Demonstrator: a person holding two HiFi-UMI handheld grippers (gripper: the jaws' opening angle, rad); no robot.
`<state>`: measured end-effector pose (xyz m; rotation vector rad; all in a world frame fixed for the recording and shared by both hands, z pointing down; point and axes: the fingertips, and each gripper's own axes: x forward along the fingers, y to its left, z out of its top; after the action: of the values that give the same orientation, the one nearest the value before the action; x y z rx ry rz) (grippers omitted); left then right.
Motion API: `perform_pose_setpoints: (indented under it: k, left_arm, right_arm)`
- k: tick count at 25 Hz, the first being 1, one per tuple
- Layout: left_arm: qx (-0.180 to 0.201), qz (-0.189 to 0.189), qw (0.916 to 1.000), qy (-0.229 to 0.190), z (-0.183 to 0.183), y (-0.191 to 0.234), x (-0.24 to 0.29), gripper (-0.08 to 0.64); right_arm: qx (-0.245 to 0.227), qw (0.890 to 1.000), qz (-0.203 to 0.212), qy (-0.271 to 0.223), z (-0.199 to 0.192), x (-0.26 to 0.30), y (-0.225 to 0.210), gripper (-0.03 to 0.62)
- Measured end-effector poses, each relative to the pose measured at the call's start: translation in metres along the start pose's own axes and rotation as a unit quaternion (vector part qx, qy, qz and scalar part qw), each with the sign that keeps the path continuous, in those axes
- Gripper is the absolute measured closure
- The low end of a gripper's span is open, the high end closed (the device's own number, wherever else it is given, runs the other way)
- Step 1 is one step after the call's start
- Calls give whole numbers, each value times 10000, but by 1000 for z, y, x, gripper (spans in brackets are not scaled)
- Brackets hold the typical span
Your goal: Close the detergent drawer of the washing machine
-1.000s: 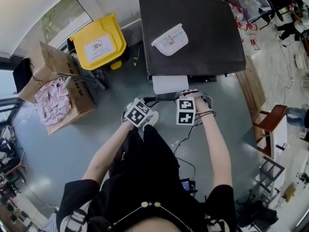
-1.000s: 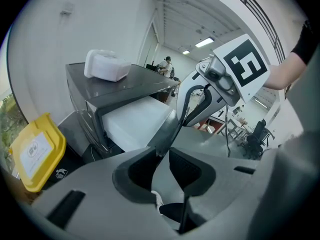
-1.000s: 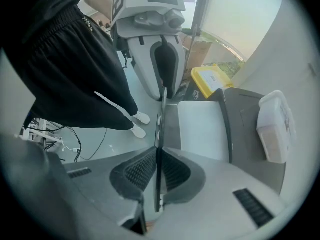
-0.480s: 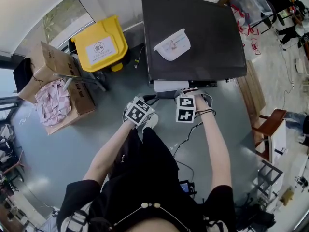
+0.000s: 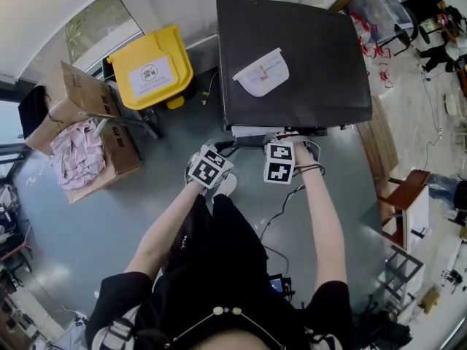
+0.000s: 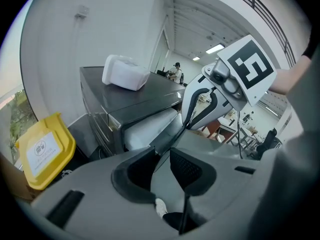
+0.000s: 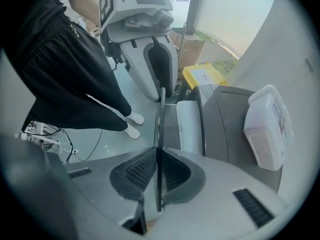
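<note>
The washing machine (image 5: 292,57) has a dark top. Its white detergent drawer (image 5: 252,131) sticks out of the front only as a narrow strip. My right gripper (image 7: 157,171) points straight down and is shut on the thin dark front panel (image 7: 161,119) of the drawer (image 7: 190,126). My left gripper (image 6: 161,169) is beside it on the left, open, with a gap between its pads. The panel's edge runs through that gap towards the drawer (image 6: 150,129), and nothing is pinched. In the head view both grippers, left (image 5: 219,152) and right (image 5: 281,143), are at the machine's front.
A white lidded container (image 5: 261,71) lies on the machine's top. A yellow bin (image 5: 149,68) stands left of the machine, with cardboard boxes of cloth (image 5: 80,152) further left. Cables (image 5: 273,210) trail on the grey floor by the person's legs. A wooden chair (image 5: 405,199) is at right.
The white drawer has slid into the machine, from sticking well out to a thin strip. Both grippers have moved with it towards the machine's front.
</note>
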<state>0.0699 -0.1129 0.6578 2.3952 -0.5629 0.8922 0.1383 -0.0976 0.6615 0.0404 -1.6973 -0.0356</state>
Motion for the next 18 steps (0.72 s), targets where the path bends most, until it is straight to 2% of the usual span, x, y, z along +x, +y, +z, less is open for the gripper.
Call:
perform_pose_setpoints:
  k: [14,18]
  left_arm:
    - [-157,191,9996,-95,12,19,5,468]
    - [-266,293,9991,-125,15,23,5,466]
  right_arm:
    - [98,9999,-135,38,1,2,-22,556]
    - [149,9993,-337,49,1,1,-28,555]
